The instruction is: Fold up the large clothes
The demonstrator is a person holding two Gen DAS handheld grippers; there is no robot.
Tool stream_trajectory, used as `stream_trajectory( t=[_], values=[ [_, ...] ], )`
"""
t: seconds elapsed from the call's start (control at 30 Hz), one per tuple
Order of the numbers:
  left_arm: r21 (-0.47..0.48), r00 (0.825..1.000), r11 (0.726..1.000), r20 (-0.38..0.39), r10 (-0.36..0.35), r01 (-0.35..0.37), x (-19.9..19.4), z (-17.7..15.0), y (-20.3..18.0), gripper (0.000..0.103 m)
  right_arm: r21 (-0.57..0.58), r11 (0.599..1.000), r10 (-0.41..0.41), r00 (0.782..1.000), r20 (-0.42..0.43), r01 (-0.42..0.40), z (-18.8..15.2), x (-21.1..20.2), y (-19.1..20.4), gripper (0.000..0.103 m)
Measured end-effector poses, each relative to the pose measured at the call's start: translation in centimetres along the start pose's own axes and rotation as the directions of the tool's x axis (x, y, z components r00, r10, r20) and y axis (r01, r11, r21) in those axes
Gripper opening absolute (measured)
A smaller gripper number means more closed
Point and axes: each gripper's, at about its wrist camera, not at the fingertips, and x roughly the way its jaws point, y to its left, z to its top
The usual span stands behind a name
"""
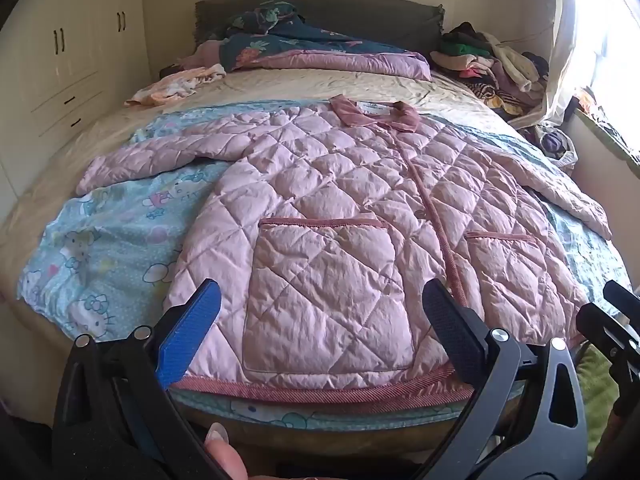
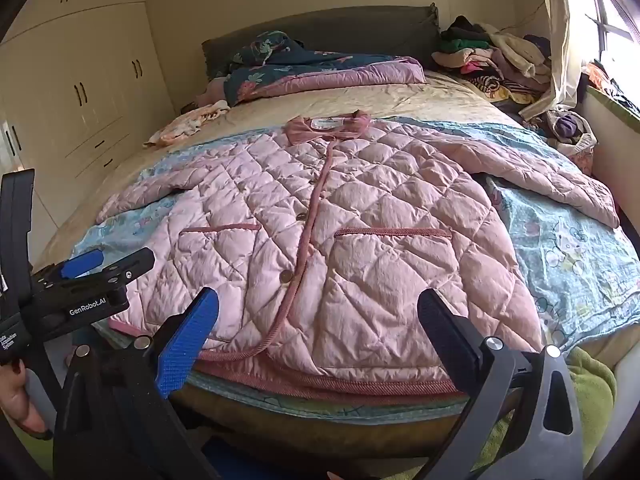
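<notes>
Both grippers, left (image 1: 320,332) and right (image 2: 316,332), fingers spread empty over the jacket (image 1: 340,208); only right view shows buttons (image 2: 285,276).

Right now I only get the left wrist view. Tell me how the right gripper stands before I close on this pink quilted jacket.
Observer: The right gripper has its fingers wide apart over the hem of the pink quilted jacket, with nothing held.
Operator: Give me the hem corner hidden behind my blue finger.
Observer: That corner of the dark pink hem trim lies on the pale blue cartoon-print sheet, beside the left gripper.
Operator: Report the front closure low down.
Observer: A round brown button shows beside the front trim, not far above the hem.
</notes>
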Motion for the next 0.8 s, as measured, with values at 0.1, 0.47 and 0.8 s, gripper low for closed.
stream_trajectory(
  t=[0.1, 0.47, 0.8],
  values=[
    [0.000, 1.000, 1.000, 0.008, 0.002, -0.002, -0.08, -0.01, 0.00, 0.095, -0.003, 1.000, 0.001, 1.000, 0.009, -0.001, -0.04, -0.12, 0.08, 0.099],
    [0.000, 1.000, 1.000, 0.001, 0.002, -0.002, -0.02, 0.00, 0.00, 0.095, -0.002, 1.000, -0.003, 1.000, 0.007, 0.003, -0.08, -0.17, 0.16, 0.099],
    [0.001, 1.000, 1.000, 0.002, 0.001, -0.001, -0.04, -0.01, -0.01, 0.095, -0.003, 1.000, -0.006, 1.000, 0.009, 0.006, -0.09, -0.28, 0.18, 0.099]
  ],
)
